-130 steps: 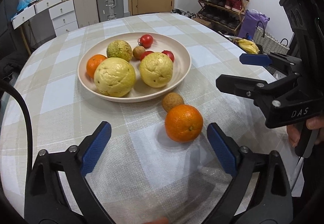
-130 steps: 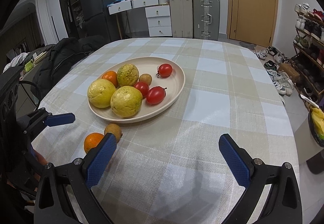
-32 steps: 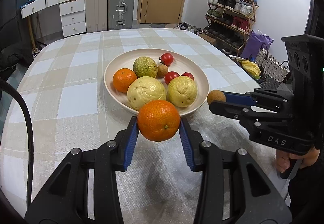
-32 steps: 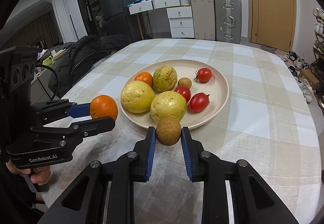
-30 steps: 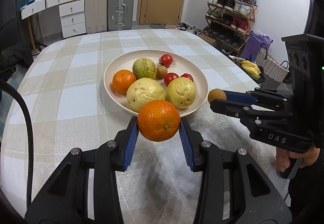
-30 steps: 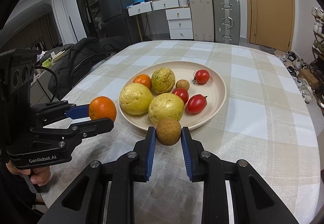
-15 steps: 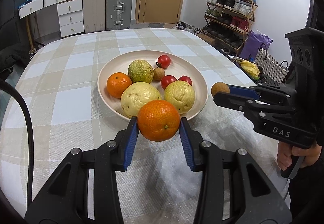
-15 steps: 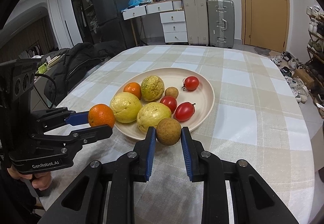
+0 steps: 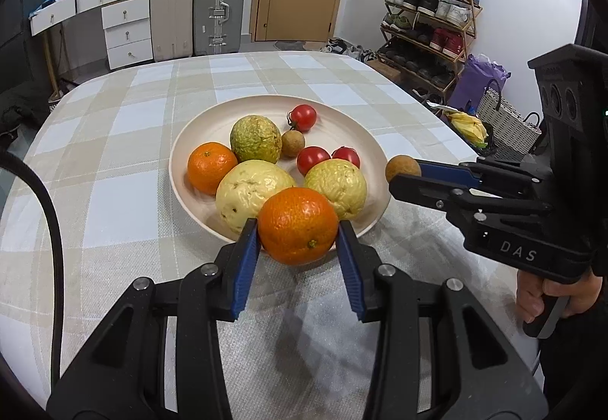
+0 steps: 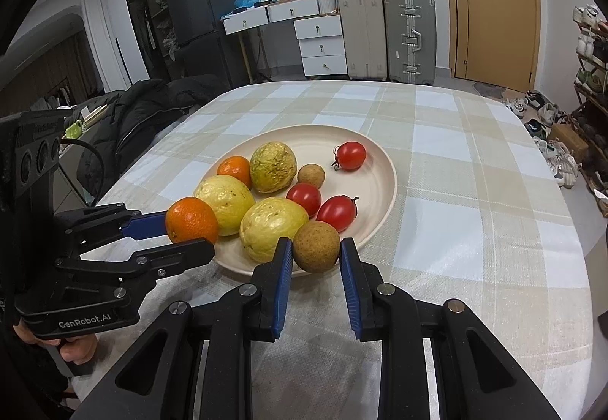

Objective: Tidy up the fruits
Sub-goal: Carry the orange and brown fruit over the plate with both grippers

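Note:
My left gripper [image 9: 298, 243] is shut on an orange [image 9: 298, 225], held above the near rim of the beige plate [image 9: 334, 123]. My right gripper [image 10: 316, 256] is shut on a small brown round fruit [image 10: 316, 246] at the plate's [image 10: 380, 188] near edge. Each gripper shows in the other's view, the left gripper [image 10: 190, 234] with the orange [image 10: 192, 219], the right gripper [image 9: 404, 177] with the brown fruit [image 9: 402, 168]. On the plate lie two yellow guavas, a greenish guava [image 9: 255, 139], a smaller orange [image 9: 211, 167], a brown fruit and three tomatoes.
The plate stands on a round table with a checked cloth [image 9: 125, 123]. A hand [image 9: 551, 296] grips the right tool's handle. Suitcases, drawers and a door stand behind; a shoe rack [image 9: 429, 29] and a basket are to the right, a dark jacket [image 10: 152, 108] to the left.
Since four seconds ago both fruits were picked off the cloth. Over the last second both grippers moved closer to the plate, the orange now over its near rim.

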